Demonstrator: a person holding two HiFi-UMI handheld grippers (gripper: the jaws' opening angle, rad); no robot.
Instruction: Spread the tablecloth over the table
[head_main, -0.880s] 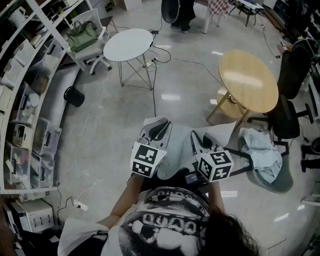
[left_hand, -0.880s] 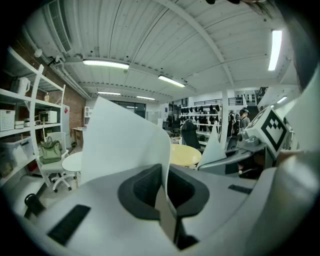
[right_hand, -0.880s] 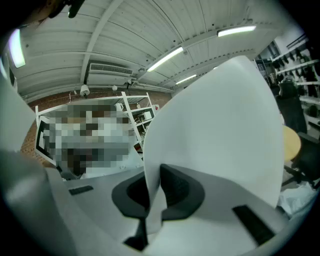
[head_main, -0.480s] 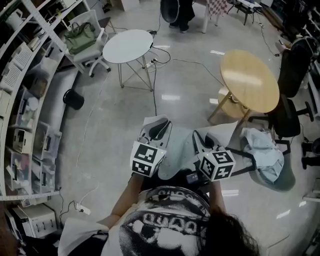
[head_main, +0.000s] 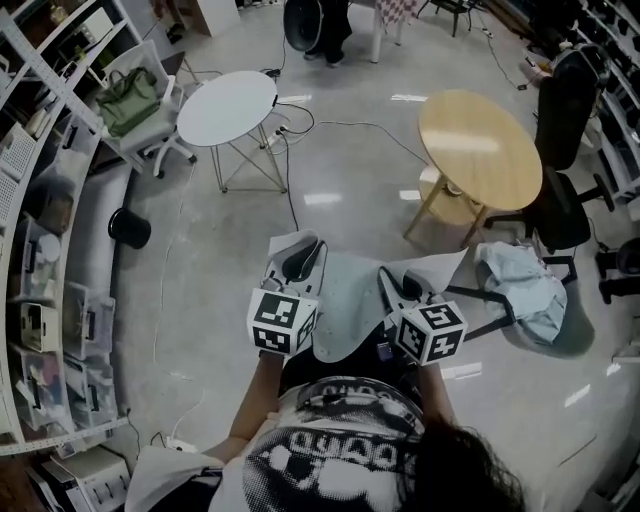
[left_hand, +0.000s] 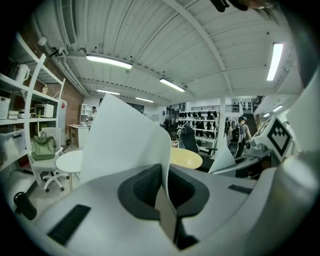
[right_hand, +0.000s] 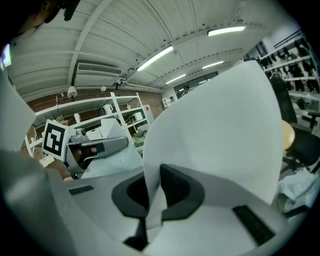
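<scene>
Glossy grey floor (head_main: 350, 200) bears white round table (head_main: 228, 108), wooden round table (head_main: 478, 150), black bin (head_main: 128, 227), loose cable (head_main: 287, 180).

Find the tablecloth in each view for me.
Head view: tablecloth at centre, between left gripper and right gripper.
Left gripper view: tablecloth rises from the shut jaws, centre-left.
Right gripper view: tablecloth fills centre-right, pinched in the jaws.
Shared landmark: white shelving, left of centre in each.
</scene>
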